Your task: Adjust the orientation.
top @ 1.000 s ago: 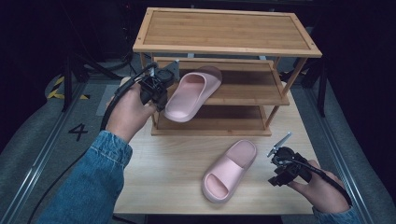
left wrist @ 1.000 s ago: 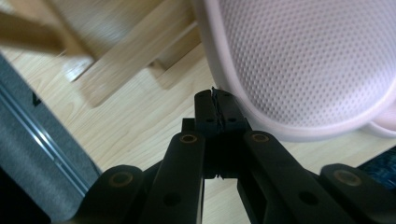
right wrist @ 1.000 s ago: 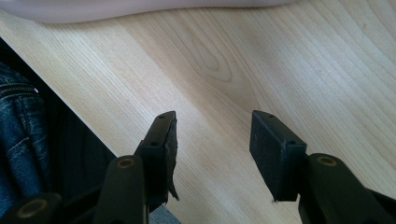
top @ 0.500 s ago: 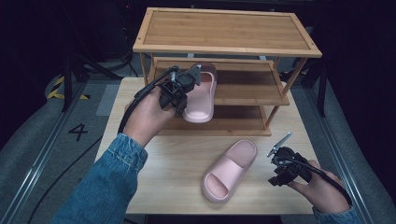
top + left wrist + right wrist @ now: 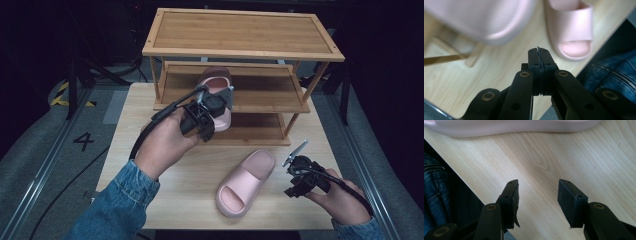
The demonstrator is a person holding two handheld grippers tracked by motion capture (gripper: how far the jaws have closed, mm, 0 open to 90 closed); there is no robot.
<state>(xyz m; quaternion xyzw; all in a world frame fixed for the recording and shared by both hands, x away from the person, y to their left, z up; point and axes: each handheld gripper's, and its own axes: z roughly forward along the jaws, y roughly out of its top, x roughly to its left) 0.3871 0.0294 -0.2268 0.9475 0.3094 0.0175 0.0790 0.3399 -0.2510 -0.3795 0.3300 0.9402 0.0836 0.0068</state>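
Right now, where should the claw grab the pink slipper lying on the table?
Probably on the side rim of the slipper on the table, near its heel. It lies flat, sole down, heel toward the open right claw, so coming from the right looks easiest.

text: "4" — black numeral | on: grey floor left of table
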